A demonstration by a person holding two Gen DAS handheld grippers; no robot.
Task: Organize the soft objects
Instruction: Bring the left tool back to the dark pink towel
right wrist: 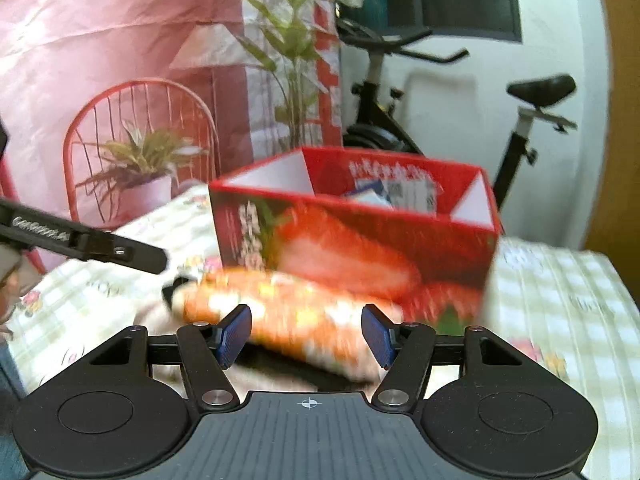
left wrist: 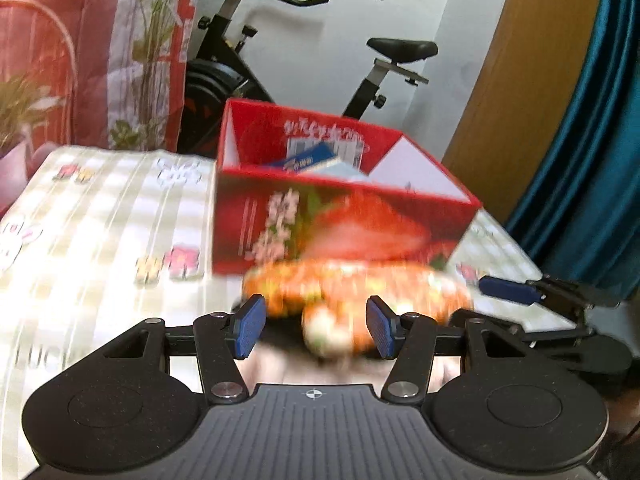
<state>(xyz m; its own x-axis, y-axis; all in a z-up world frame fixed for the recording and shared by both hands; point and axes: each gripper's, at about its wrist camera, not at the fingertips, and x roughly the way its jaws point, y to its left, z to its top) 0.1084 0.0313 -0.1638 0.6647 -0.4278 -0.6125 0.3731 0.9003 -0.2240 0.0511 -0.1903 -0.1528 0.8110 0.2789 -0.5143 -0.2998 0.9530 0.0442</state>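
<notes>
A soft orange patterned bundle (left wrist: 352,292) lies on the checked tablecloth just in front of a red strawberry-print box (left wrist: 340,220). My left gripper (left wrist: 316,326) is open, its blue pads on either side of the bundle's near end. In the right wrist view the same bundle (right wrist: 296,316) lies in front of the box (right wrist: 360,248), and my right gripper (right wrist: 306,338) is open around its near part. The right gripper's blue pad also shows in the left wrist view (left wrist: 508,290). The box holds blue and white packets (left wrist: 316,160). Both views are blurred.
The checked tablecloth (left wrist: 100,220) covers the table. Behind it stand an exercise bike (left wrist: 304,60), a pink printed backdrop (right wrist: 100,60), a wooden door (left wrist: 520,60) and a teal curtain (left wrist: 600,140). The left gripper's arm (right wrist: 80,240) reaches in at the left.
</notes>
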